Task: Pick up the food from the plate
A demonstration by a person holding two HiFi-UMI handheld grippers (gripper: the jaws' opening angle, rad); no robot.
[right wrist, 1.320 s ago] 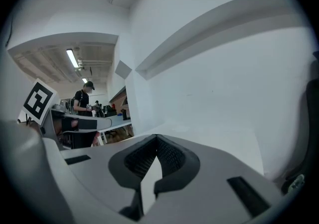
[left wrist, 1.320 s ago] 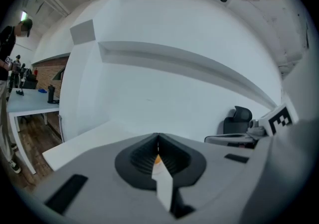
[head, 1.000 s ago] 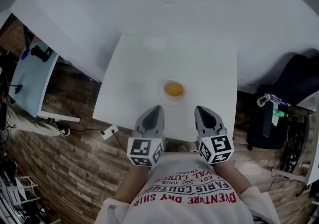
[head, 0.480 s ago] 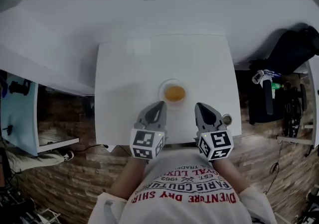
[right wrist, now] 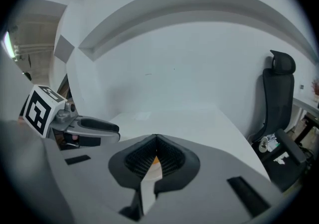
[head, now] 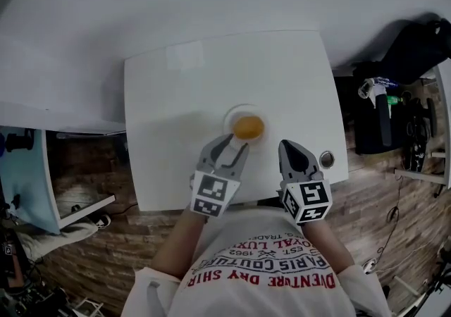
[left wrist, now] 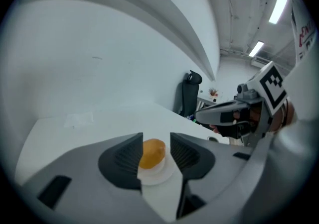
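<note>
- The food (head: 248, 126) is one small, rounded, orange-yellow lump with a smooth, slightly glossy skin; what kind of food it is cannot be made out.
- It sits in the middle of a small round white plate (head: 228, 124). The plate lies on the near half of a square white table (head: 176, 97), a little right of the table's centre.
- Left of the table, a pale blue panel (head: 25, 182) stands on the wood-patterned floor (head: 91, 238).
- Near the table's near right corner is a small round metal fitting (head: 326, 160), well apart from the plate.
- Right of the table are a black chair (head: 416, 55) and dark clutter on the floor.
- Nothing lies between either gripper and the plate.
- The left gripper (head: 237, 144) reaches in from the near edge, tilted down and angled rightward, with its tips at the plate's near left rim. Its jaws have just been opening and now stand apart. Its own view frames the food (left wrist: 152, 152) in the gap between them, but the pads do not touch it.
- The right gripper (head: 287, 144) hovers just right of the plate, tilted down. Its jaws are closed tip to tip (right wrist: 156, 137) and hold nothing.
- The person's white printed shirt (head: 261, 273) fills the near edge.
</note>
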